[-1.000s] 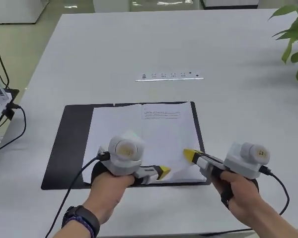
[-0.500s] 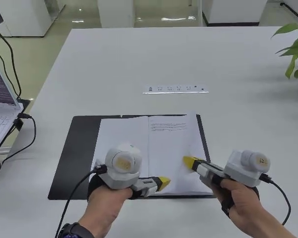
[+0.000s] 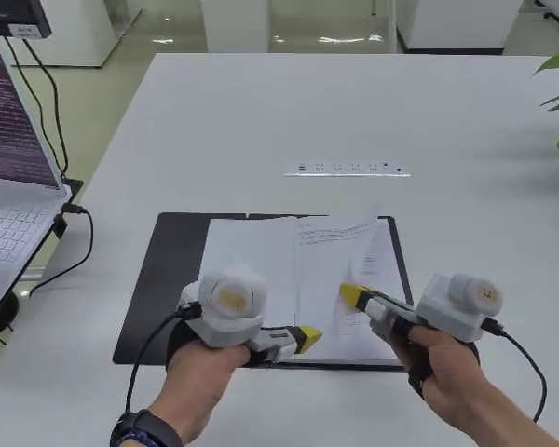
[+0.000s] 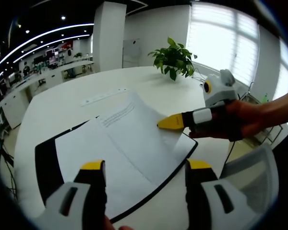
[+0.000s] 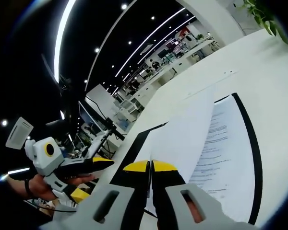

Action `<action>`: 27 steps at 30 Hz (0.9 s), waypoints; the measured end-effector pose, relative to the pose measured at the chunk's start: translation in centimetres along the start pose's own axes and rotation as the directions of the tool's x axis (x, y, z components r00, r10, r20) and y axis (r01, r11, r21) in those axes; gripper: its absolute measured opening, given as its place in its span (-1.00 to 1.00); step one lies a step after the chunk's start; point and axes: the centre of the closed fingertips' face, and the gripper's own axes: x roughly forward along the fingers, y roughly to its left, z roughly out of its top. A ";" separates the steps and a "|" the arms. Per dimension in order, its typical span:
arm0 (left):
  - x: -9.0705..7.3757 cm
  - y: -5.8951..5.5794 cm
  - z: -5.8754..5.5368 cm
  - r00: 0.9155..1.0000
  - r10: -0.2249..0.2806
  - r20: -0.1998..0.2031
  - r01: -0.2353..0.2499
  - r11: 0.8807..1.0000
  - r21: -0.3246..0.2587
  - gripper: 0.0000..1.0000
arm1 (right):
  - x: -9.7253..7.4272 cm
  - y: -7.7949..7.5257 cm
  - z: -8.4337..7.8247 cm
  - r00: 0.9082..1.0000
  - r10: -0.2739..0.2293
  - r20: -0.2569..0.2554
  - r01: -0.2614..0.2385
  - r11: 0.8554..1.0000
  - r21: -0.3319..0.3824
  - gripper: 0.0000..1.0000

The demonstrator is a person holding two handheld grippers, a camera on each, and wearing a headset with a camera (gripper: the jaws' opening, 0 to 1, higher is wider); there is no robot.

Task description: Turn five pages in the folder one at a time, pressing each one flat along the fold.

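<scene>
Evidently my right gripper (image 3: 351,295) has its fingers clenched on the outer edge of the top page (image 3: 354,251). It's a thin, floppy sheet that would likely crease if tugged, so holding near the free edge suits it. The sheet arches off the open folder (image 3: 172,270) on the counter (image 3: 261,112). My left gripper (image 3: 306,338) hovers at the folder's near edge, fingers spread, both wrists low.

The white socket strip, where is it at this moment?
In the head view, the socket strip lies on the table, beyond the open folder's far edge.
</scene>
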 end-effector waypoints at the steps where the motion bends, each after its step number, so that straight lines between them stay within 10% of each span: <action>1: -0.1 0.3 -0.1 1.000 0.002 0.002 -0.002 1.000 -0.003 0.34 | 0.3 0.3 -0.1 1.000 0.004 -0.004 -0.004 1.000 -0.002 -1.00; 27: -5.2 6.5 -2.4 0.992 0.119 0.038 -0.114 0.987 -0.115 0.39 | 7.1 7.1 -3.9 0.983 0.122 -0.138 -0.128 0.991 -0.041 -1.00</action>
